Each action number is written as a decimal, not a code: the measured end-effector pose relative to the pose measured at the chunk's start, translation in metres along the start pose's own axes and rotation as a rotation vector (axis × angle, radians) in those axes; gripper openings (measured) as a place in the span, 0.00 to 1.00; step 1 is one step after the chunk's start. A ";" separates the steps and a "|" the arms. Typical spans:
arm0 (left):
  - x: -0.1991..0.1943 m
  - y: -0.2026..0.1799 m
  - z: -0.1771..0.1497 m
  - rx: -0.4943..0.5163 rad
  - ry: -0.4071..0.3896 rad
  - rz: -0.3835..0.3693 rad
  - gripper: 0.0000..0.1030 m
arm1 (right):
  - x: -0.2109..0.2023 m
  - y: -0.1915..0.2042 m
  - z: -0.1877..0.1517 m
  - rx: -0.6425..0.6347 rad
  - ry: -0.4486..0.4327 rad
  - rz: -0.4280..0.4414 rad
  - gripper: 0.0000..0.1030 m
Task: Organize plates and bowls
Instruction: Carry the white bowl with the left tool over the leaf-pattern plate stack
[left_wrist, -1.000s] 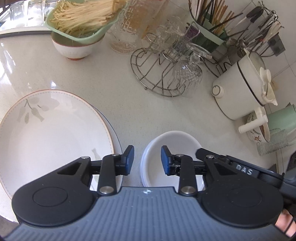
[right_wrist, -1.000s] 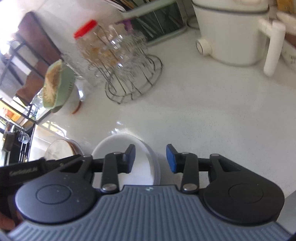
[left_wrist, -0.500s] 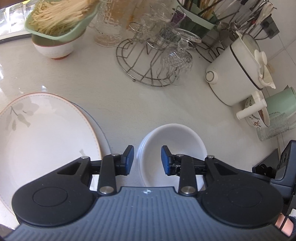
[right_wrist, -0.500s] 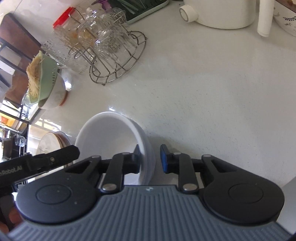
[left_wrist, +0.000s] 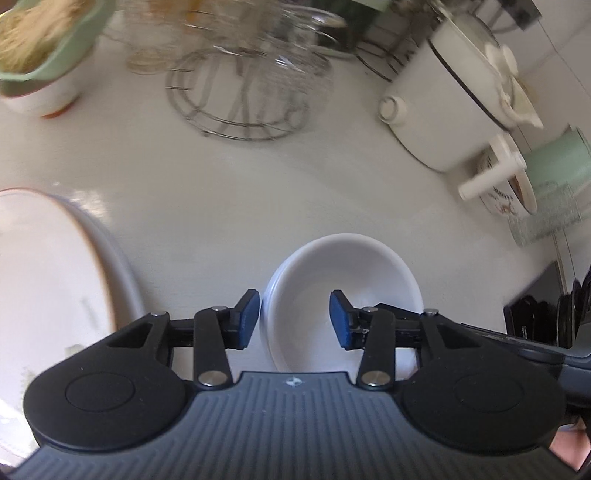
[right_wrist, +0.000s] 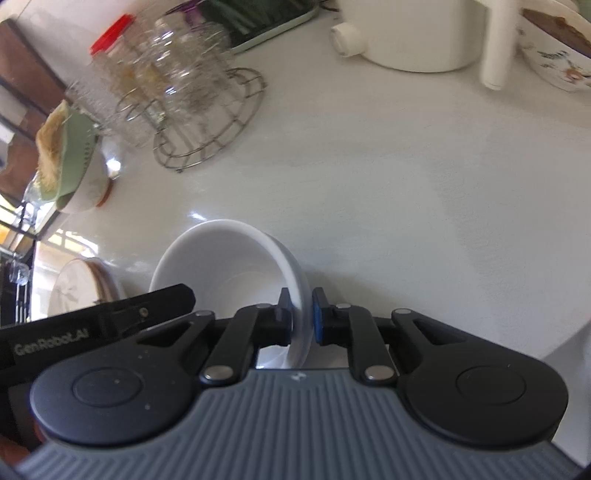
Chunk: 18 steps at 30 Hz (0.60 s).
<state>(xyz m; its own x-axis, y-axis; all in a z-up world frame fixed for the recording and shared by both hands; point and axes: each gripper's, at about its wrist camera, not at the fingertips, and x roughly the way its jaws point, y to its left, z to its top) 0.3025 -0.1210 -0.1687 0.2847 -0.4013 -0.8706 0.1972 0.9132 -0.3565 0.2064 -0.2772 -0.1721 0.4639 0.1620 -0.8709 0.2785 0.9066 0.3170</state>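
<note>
On the white counter (right_wrist: 406, 177), just ahead of both grippers, sits the white bowl (left_wrist: 343, 291), mouth up, apparently the top one of a small nested stack, since a second rim shows along its left side. The right gripper (right_wrist: 300, 317) has just been closing, and its jaws now stand narrow with the bowl's near right wall between them, one pad inside and one outside; the pads look pressed on the rim. The left gripper (left_wrist: 293, 319) has just been opening. Its jaws stand moderately wide and hold nothing: the left pad lies just outside the bowl's left edge, the right pad hangs over the hollow, neither clearly touching.

Being round, the bowl has no long axis to line up with; what matters is that its rim runs across the right jaws' gap, so that hand is the one placed to lift. The stack of plates (left_wrist: 55, 280) lies to the left, near but apart from the bowl. The wire rack (left_wrist: 240, 92) of glasses stands well behind.
</note>
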 end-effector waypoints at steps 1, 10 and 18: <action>0.003 -0.004 0.000 0.011 0.005 -0.003 0.46 | -0.002 -0.005 0.000 0.013 -0.003 -0.004 0.13; 0.032 -0.025 0.001 0.057 0.068 -0.001 0.45 | -0.012 -0.039 0.000 0.092 -0.026 -0.040 0.13; 0.042 -0.034 0.009 0.091 0.090 0.014 0.45 | -0.013 -0.043 0.002 0.099 -0.067 -0.073 0.16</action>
<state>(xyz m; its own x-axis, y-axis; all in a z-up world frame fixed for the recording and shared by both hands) 0.3160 -0.1694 -0.1907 0.2037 -0.3769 -0.9036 0.2792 0.9070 -0.3154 0.1898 -0.3194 -0.1736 0.4940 0.0679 -0.8668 0.3937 0.8714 0.2926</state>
